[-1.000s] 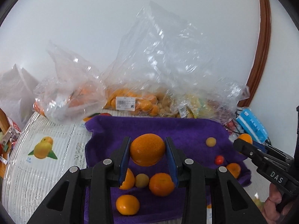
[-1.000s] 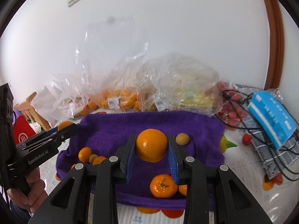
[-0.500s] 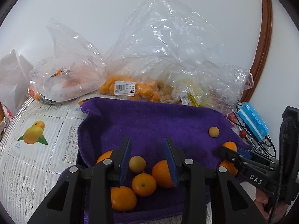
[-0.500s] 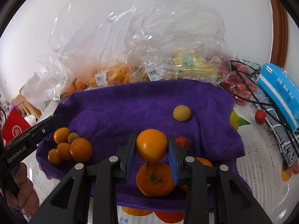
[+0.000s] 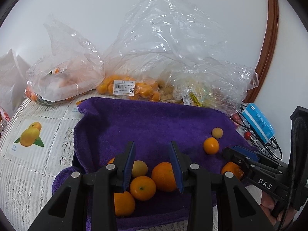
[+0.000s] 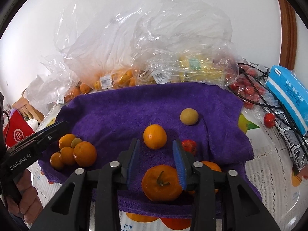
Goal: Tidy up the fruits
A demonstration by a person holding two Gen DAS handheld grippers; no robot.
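Observation:
A purple towel (image 5: 154,123) (image 6: 134,107) lies on the table. My left gripper (image 5: 152,146) is open and empty above a cluster of oranges (image 5: 163,176) and a small yellowish fruit (image 5: 139,168) at the towel's near left corner. My right gripper (image 6: 156,144) is open and empty; a small orange (image 6: 155,136) lies on the towel just beyond its fingertips. A larger orange (image 6: 161,182) sits under the fingers, with a red fruit (image 6: 189,146) and another orange (image 6: 210,166) to the right. A yellowish fruit (image 6: 189,116) lies farther back.
Clear plastic bags of fruit (image 5: 134,88) (image 6: 123,79) stand behind the towel against the white wall. A blue box (image 6: 290,94), black cables and loose red fruit (image 6: 269,120) lie to the right. A red bag (image 6: 17,132) is at far left.
Both grippers have opened and let go of their oranges. The left one's orange now lies in the left cluster; the right one's orange now lies on the towel ahead of its fingers.

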